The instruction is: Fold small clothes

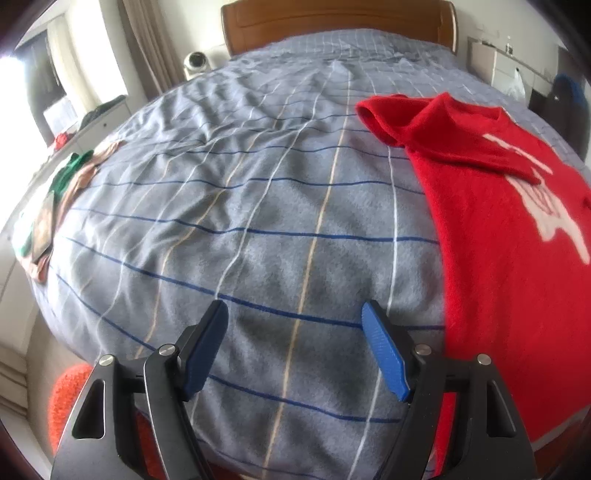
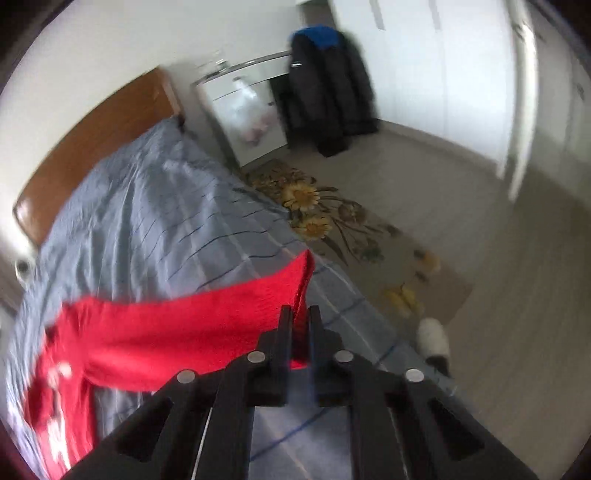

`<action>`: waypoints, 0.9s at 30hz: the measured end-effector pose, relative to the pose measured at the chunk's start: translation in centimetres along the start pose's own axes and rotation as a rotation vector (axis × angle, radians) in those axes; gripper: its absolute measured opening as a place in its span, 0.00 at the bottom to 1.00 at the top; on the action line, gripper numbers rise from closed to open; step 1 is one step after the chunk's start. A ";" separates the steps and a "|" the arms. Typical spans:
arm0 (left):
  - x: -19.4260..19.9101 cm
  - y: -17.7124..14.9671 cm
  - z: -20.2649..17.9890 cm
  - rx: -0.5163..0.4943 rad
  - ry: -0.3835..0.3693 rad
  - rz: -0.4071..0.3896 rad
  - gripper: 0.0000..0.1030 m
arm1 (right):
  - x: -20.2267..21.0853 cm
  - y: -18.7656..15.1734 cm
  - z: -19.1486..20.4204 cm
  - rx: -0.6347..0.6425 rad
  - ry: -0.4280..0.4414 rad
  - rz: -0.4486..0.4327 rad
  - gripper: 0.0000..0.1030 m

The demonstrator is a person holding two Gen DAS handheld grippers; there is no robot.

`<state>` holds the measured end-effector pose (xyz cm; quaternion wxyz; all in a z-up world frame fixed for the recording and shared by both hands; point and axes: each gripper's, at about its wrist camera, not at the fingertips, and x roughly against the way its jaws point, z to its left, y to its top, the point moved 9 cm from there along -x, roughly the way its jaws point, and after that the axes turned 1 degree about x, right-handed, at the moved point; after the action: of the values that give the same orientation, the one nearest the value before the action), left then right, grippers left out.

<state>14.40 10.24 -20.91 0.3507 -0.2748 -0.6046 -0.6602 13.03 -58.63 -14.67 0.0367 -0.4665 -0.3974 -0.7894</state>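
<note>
Wide stretch of bare blanket (image 1: 258,221) ahead of my left claw (image 1: 295,343), jaws apart with nothing between them, room to sweep all the way to the headboard (image 1: 332,22). On its right the red sweater (image 1: 498,240) covers the bed, one sleeve folded across it. Far left edge is crowded by a heap of green and tan clothes (image 1: 62,184). My right claw (image 2: 299,314) is pinched on a red sleeve (image 2: 184,332) near the bed's edge; open floor and a flowered rug (image 2: 332,229) beyond.
</note>
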 end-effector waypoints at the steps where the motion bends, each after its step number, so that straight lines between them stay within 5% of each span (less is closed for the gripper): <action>1: 0.0 0.0 0.0 0.000 0.000 0.001 0.75 | -1.2 -0.7 -0.3 -0.004 -0.012 0.040 0.06; 7: -0.2 -0.1 0.0 -0.003 -0.005 0.009 0.75 | -2.6 -3.1 -3.3 -0.046 -0.026 0.121 0.06; 10: -0.4 0.0 0.1 0.011 -0.004 0.014 0.79 | -0.6 -2.0 -4.7 -0.098 -0.029 0.068 0.09; 13: -0.7 0.2 0.1 0.034 -0.016 0.017 0.82 | 1.8 -0.4 -2.6 -0.052 0.061 -0.009 0.11; 17: -0.5 0.2 -0.1 0.026 -0.008 0.006 0.82 | 1.4 -0.9 1.5 -0.011 0.215 0.030 0.13; 20: 0.5 0.1 0.0 -0.007 0.007 0.002 0.82 | -2.7 -4.4 1.3 -0.032 0.168 0.159 0.29; 23: 2.9 0.9 -0.2 -0.052 -0.020 -0.036 0.82 | -2.0 -4.7 2.1 0.054 0.103 0.071 0.30; 27: 6.7 5.7 -4.1 -0.180 -0.123 -0.146 0.84 | 2.6 -5.3 6.7 0.227 0.111 -0.046 0.57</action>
<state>15.12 5.21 -12.67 0.2381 -0.3002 -0.5816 -0.7175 14.00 -49.75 -14.13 0.0928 -0.4057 -0.4922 -0.7646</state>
